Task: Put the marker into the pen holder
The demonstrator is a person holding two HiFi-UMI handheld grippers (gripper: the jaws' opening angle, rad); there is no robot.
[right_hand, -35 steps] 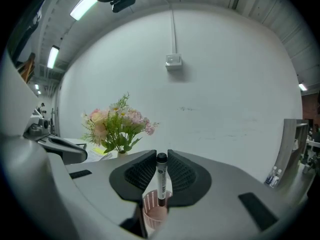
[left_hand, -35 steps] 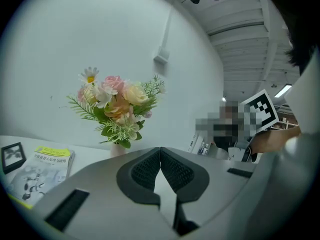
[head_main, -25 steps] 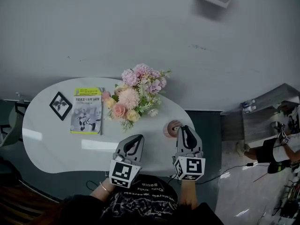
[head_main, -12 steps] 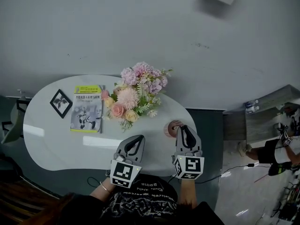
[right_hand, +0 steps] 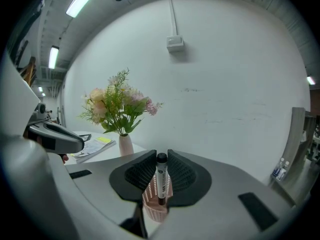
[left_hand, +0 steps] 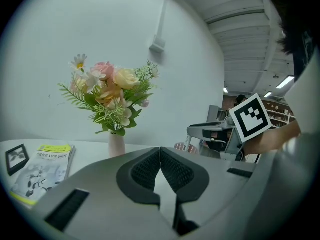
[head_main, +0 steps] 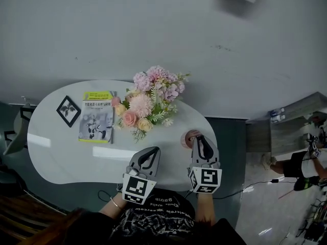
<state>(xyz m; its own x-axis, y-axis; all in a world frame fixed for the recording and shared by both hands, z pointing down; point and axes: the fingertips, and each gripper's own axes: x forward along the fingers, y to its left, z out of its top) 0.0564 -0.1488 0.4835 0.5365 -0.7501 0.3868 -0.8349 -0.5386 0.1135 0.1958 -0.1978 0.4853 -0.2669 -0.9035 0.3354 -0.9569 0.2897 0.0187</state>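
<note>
The marker (right_hand: 161, 179) stays clamped upright in the right tongs (right_hand: 161, 155), lower end apparently inside the pink pen holder (right_hand: 154, 208), so release appears next; the left tongs (left_hand: 160, 151) are closed and empty.

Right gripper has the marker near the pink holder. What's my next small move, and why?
Probably ease the right gripper forward, jaws kept closed on the marker. The marker stands upright, but its whole barrel shows in front of the pen holder, so it seems not yet over the opening.
</note>
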